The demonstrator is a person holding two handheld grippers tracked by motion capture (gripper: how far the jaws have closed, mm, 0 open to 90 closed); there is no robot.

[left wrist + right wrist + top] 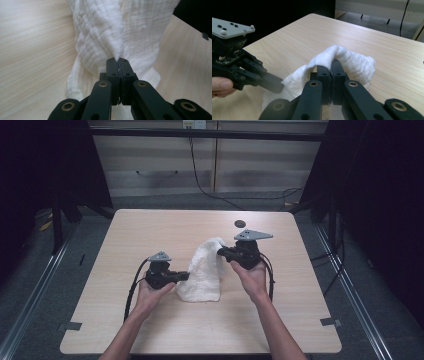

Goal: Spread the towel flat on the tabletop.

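Note:
A white crinkled cloth [206,270] lies bunched on the wooden table [150,230], with one end lifted. My left gripper [186,276] is shut on the cloth's near left edge; in the left gripper view a pinched fold of the cloth [110,32] rises from between my closed left gripper [118,60]. My right gripper [221,252] is shut on the raised top end, held above the table. In the right gripper view the cloth [352,62] drapes over the tips of my right gripper [331,61], and the left gripper [277,86] touches the cloth at lower left.
A small dark round spot [240,223] sits on the table behind the right gripper. Cables [131,290] trail from both grippers toward the person. Bits of grey tape [330,321] mark the table's near corners. Dark curtains and floor rails flank the table.

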